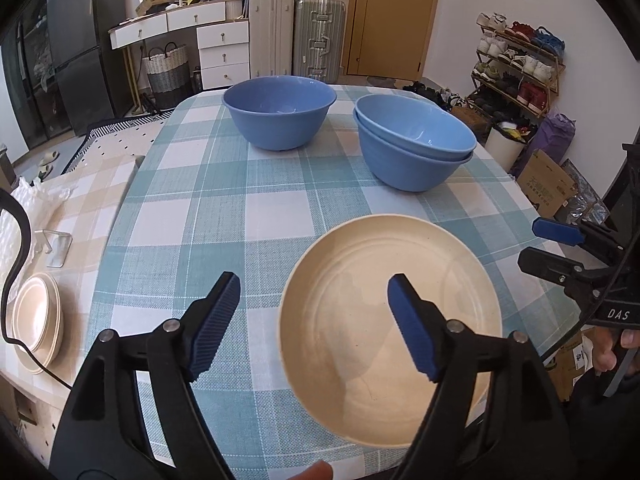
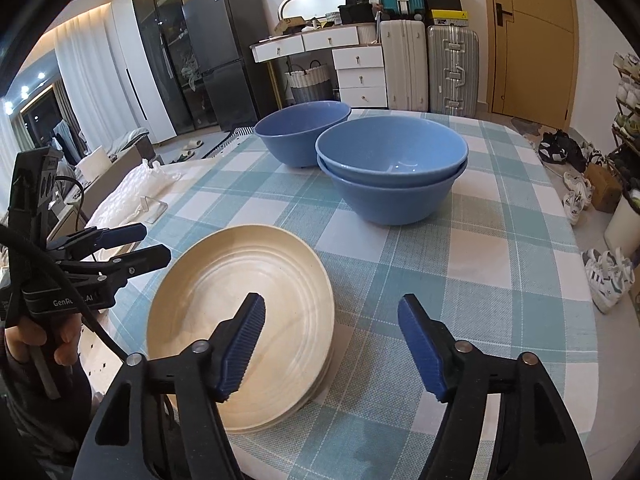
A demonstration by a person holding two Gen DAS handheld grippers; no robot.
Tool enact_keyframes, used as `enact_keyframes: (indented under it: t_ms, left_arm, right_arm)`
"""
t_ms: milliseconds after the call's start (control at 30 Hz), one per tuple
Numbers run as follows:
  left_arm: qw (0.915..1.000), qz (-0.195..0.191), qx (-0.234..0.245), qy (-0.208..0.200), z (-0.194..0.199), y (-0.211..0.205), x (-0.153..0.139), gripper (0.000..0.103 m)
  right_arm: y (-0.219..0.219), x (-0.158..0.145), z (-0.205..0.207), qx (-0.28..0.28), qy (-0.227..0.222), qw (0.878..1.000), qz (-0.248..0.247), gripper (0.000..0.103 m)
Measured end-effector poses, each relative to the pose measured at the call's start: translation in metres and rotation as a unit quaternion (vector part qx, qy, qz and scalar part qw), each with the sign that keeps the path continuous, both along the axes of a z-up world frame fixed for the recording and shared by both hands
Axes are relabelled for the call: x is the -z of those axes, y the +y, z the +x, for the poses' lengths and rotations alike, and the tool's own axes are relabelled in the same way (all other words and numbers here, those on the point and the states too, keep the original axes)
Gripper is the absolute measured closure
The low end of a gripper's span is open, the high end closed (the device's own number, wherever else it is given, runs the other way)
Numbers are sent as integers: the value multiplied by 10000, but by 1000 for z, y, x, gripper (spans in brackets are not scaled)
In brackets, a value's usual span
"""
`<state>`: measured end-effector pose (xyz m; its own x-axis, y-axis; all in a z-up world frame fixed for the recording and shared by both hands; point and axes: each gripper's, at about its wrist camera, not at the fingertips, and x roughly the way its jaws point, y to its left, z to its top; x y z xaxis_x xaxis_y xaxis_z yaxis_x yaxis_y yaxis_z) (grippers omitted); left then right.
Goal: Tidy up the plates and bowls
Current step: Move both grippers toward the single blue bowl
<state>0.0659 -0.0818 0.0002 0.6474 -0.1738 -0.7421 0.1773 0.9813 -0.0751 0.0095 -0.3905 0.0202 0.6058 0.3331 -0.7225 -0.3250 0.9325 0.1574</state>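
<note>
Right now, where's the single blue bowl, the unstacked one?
In both wrist views the single blue bowl sits at the table's far edge, left of and apart from the stacked blue bowls, beyond the cream plate.

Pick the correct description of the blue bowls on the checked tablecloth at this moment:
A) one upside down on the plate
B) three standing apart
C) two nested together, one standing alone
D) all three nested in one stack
C: the stacked blue bowls show two rims, one nested in the other, while the single blue bowl stands by itself behind them; the cream plate carries no bowl.
</note>
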Motion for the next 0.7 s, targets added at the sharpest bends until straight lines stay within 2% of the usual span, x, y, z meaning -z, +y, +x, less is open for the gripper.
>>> enact_keyframes:
  t_ms: [233, 467, 567, 600, 700]
  left_arm:
    - [10000, 4, 27, -20, -1, -6, -7, 24]
    - [9999, 55, -1, -132, 1, -4, -19, 20]
    - [9998, 38, -21, -188, 3, -2, -25, 13]
    - [9997, 24, -30, -220, 4, -2, -28, 4]
    - [9994, -17, -56, -333, 5, 2, -40, 2]
  right_arm:
    - [-2, -8, -3, -57, -88, 9999, 92, 12]
    - [1, -21, -3, -128, -235, 9996, 104, 6]
    - [2, -31, -3, -147, -343, 9992, 106, 4]
    - [3, -35, -2, -141, -399, 9991, 89, 4]
    - [3, -47, 0, -138, -519, 9985, 90, 3]
